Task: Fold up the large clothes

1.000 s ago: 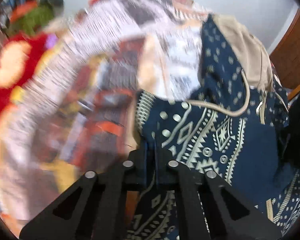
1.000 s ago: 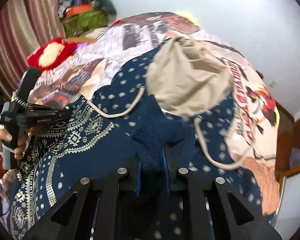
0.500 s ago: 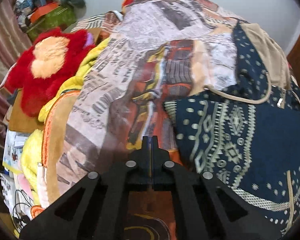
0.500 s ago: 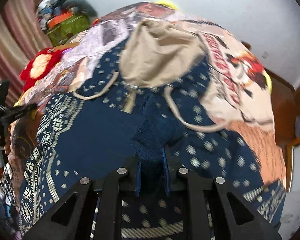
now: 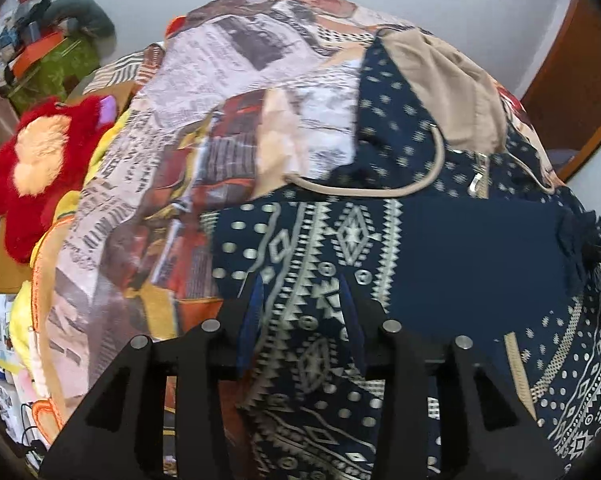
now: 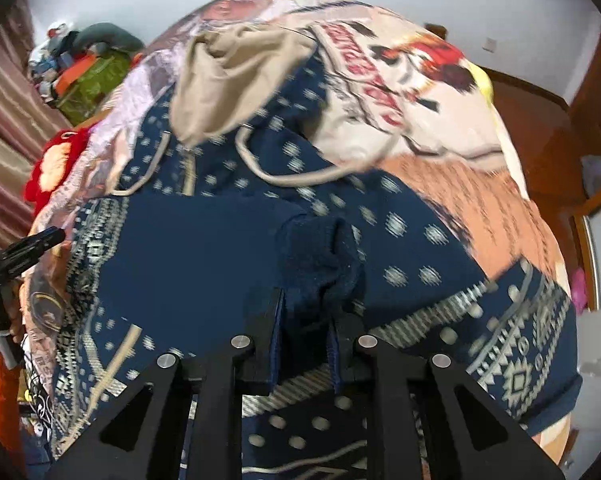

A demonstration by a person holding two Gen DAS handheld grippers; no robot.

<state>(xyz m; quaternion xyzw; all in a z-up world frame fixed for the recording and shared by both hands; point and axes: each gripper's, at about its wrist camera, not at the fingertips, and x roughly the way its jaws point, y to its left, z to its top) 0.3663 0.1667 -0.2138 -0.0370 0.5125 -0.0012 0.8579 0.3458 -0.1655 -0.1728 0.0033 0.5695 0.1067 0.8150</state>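
We see the navy patterned hoodie spread on the printed bedspread, our left tongs just parted above its patterned panel and clear of the cloth, our right tongs narrow and pinching its dark cuff.

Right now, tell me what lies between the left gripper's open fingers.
In the left wrist view, the patterned navy hoodie runs under the left gripper, whose jaws have just been opening; the pads stand clear of it.
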